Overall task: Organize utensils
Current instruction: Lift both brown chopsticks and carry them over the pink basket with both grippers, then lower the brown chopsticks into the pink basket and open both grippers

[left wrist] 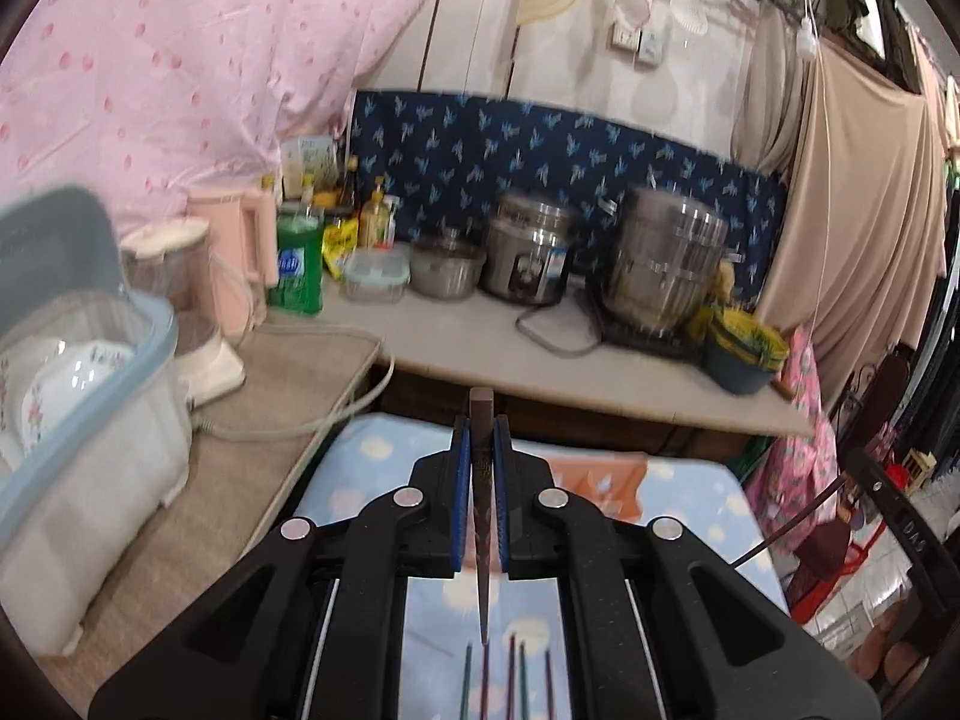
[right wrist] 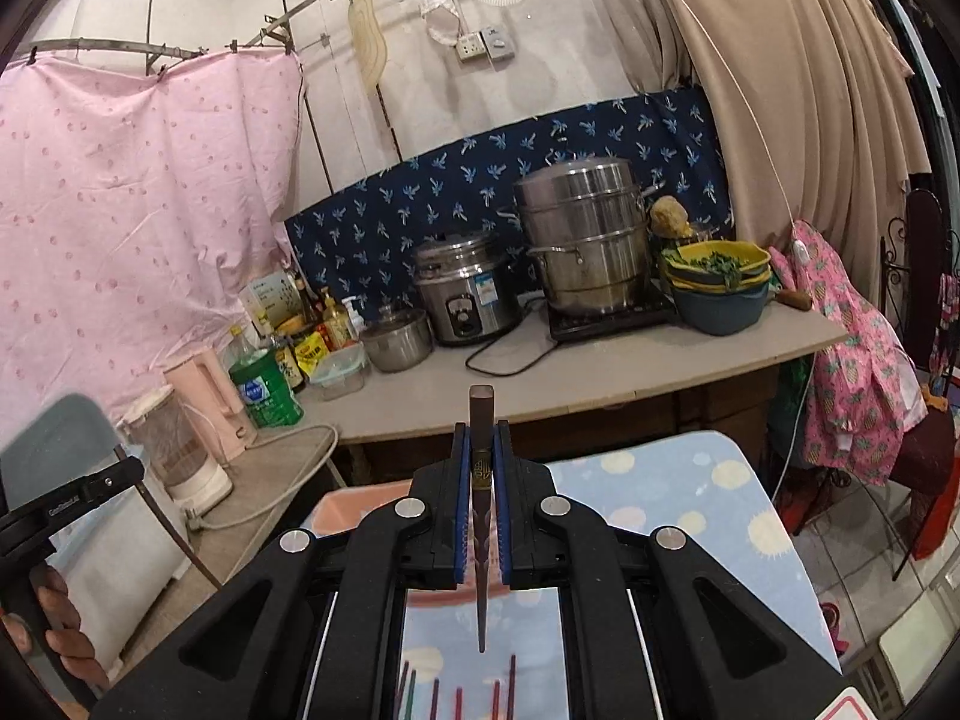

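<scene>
Dark chopstick (left wrist: 482, 480) pinched in left gripper (left wrist: 482, 426); right gripper (right wrist: 482, 429) pinching another (right wrist: 481, 480); tips hidden.

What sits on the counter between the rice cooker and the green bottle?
Between the rice cooker and green bottle sit a lidded steel pot and a clear container, seen in the right wrist view.

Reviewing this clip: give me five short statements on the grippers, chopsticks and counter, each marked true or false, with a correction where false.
1. The left gripper is shut on a dark chopstick. True.
2. The right gripper is open and holds nothing. False: it is shut on a dark chopstick too.
3. More chopsticks lie on the dotted blue cloth below the right gripper. True.
4. The green bottle stands at the counter's right end. False: it stands at the left, beside the pink kettle.
5. The steel steamer pot sits on the floor. False: it sits on a black cooktop on the counter.
</scene>
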Available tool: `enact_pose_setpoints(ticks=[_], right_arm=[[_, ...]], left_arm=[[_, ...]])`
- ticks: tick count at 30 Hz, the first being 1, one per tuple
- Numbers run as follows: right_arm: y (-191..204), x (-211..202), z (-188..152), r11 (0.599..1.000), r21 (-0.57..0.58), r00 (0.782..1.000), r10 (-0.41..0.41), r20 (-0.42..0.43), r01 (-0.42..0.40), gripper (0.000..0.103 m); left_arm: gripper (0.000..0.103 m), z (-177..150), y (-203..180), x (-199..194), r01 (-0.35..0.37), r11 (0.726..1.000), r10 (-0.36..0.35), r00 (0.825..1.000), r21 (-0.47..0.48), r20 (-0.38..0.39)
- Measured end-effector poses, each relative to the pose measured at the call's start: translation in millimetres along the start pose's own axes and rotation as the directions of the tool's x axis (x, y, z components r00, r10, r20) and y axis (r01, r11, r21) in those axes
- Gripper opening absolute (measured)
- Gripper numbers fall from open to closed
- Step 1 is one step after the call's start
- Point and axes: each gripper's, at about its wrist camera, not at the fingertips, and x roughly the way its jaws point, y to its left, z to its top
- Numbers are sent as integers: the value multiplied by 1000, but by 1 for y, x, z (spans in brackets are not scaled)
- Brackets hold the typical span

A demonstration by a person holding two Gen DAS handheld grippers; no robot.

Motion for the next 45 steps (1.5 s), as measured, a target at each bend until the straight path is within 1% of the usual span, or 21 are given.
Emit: enact_pose_setpoints(ticks=[3,6,9,12,14,20,25,27,28,29,30,31,32,33,34,36,39,41,45], right_arm=[[2,17,20,1000,23,999,17,44,-18,7],[6,34,34,999,33,997,21,73,-23,7],[6,54,40,998,48,997,31,72,-35,7],[4,76,36,998,57,998,37,48,-39,7],[1,89,29,998,53,999,39,26,-40,7],[-4,124,-5,998,52,998,34,-58,-31,7],[-6,137,-23,999,37,995,24,-102,-20,8],[-5,135,-24,999,33,996,20,-93,-17,9],[-4,133,-24,1000,29,996,14,-89,-12,14],[-4,130,-23,1000,28,996,13,-83,-11,15],[-4,127,-22,1000,28,997,14,-77,-11,16],[-4,124,-21,1000,29,997,12,-71,-10,19],[-4,119,-19,1000,29,998,14,-62,-12,22],[-3,115,-17,1000,26,998,13,-54,-12,23],[-3,108,-16,1000,23,999,11,-41,-10,26],[-2,94,-13,1000,23,1000,12,-17,-12,29],[-1,74,-11,999,26,999,34,-3,-34,30],[2,59,-12,999,14,999,32,6,-32,32],[0,29,-24,998,27,998,65,-13,-65,34]], left_arm=[[7,26,-6,6,20,1000,-18,997,-23,71],[7,43,-11,16,24,999,-20,991,-29,129],[7,52,-14,35,25,999,-20,988,-34,153],[7,52,-15,55,30,999,-24,990,-37,138],[7,46,-15,68,22,999,-18,993,-33,119],[7,17,-10,104,-3,1000,4,999,-19,50],[8,-2,-4,121,-11,1000,11,1000,-18,-3],[8,-5,-1,123,-7,1000,7,1000,-28,-12],[8,-6,0,122,-5,1000,4,1000,-31,-11],[13,-6,1,121,-10,999,10,1000,-31,-9],[22,-6,1,118,-15,999,15,1000,-29,-8],[28,-6,1,116,-18,999,18,1000,-29,-6],[39,-6,1,113,-22,999,22,1000,-31,-4],[42,-6,1,108,-23,999,23,1000,-32,5],[43,-6,1,104,-24,999,25,1000,-32,11],[51,-7,2,95,-27,999,27,999,-33,17],[57,-11,5,79,-26,999,27,1000,-38,15],[61,-16,6,67,-29,999,29,1000,-34,12],[65,-33,7,43,-28,1000,28,1000,-6,-1]])
